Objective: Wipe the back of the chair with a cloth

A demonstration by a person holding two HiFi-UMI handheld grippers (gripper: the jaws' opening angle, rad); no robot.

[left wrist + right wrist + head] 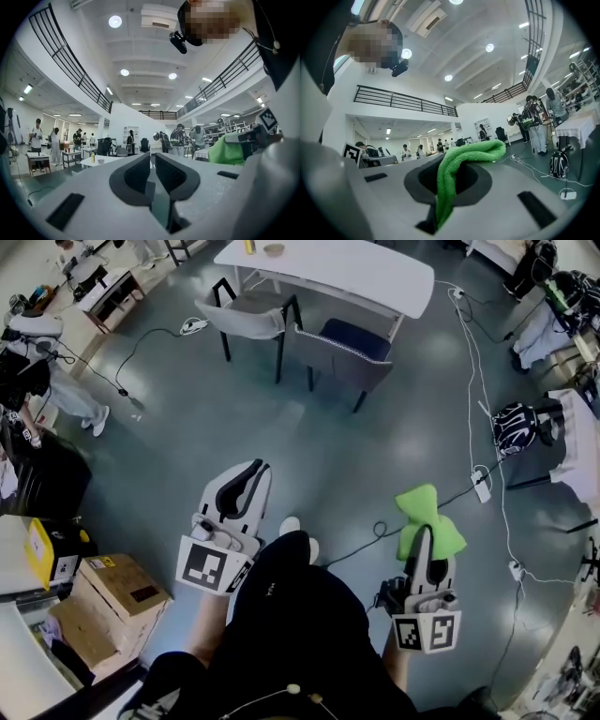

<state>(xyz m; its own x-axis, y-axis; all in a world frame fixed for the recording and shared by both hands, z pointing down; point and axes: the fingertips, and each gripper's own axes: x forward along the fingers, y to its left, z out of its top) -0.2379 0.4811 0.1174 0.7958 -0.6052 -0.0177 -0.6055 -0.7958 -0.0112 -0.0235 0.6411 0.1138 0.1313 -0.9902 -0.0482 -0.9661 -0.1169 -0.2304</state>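
Note:
Two chairs stand far ahead of me by a white table (330, 273): a grey one (246, 317) and one with a blue seat (345, 345), their backs facing me. My right gripper (424, 535) is shut on a green cloth (427, 515), which bunches above the jaws. In the right gripper view the cloth (461, 159) drapes out between the jaws of the right gripper (454, 176). My left gripper (254, 470) is held low in front of me, well short of the chairs. Its jaws (152, 164) are shut with nothing between them.
Cables (473, 371) and a power strip (481, 486) run over the grey floor at the right, near a dark bag (514, 427). Cardboard boxes (108, 601) stand at my left. A person (56, 381) stands at the far left. Open floor lies between me and the chairs.

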